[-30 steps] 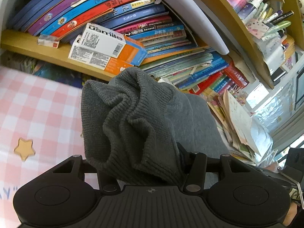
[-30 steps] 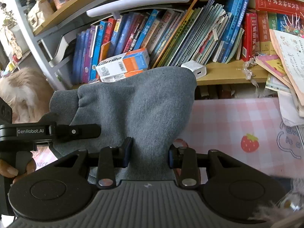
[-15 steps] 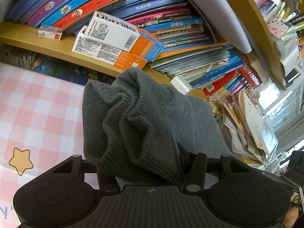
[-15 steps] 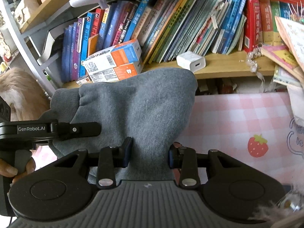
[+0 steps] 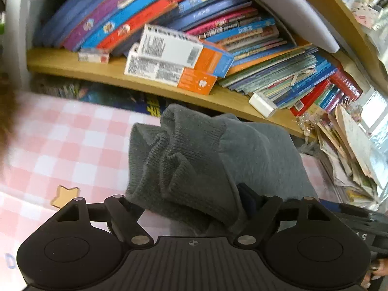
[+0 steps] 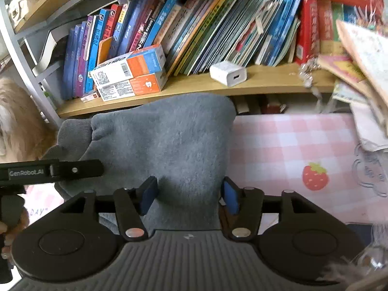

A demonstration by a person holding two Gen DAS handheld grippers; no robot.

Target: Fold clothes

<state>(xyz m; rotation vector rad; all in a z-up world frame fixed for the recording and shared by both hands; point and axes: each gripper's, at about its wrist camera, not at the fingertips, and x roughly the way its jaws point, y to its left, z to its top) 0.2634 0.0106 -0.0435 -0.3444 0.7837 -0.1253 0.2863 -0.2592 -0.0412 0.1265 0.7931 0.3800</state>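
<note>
Both grippers have spread their fingers since a second ago, and the grey garment [image 6: 174, 143] now sits lower against the bookshelf behind it. Earlier each gripper pinched the cloth; now the right gripper [image 6: 190, 195] stands wide, its blue pads on either side of the fabric with the cloth bulging loosely between them. Whether the pads touch the cloth cannot be told. In the left wrist view the left gripper [image 5: 191, 203] is likewise parted, the garment's ribbed cuff [image 5: 169, 160] bunched between its fingers and draped over the right one. The garment spans from one gripper to the other above a worktop [image 6: 291, 140] covered in pink-and-white check, printed with a strawberry [image 6: 315, 176] and a yellow star [image 5: 65, 195]. From the right wrist view the left gripper's black arm, marked GenRobot.AI, lies across the garment's left side. Behind, a wooden shelf [image 6: 262, 80] carries leaning books [image 6: 218, 29], two stacked orange-and-white boxes [image 6: 131, 75] and a white charger [image 6: 228, 72]. Loose papers [image 5: 351, 150] are piled at the worktop's right edge.
</note>
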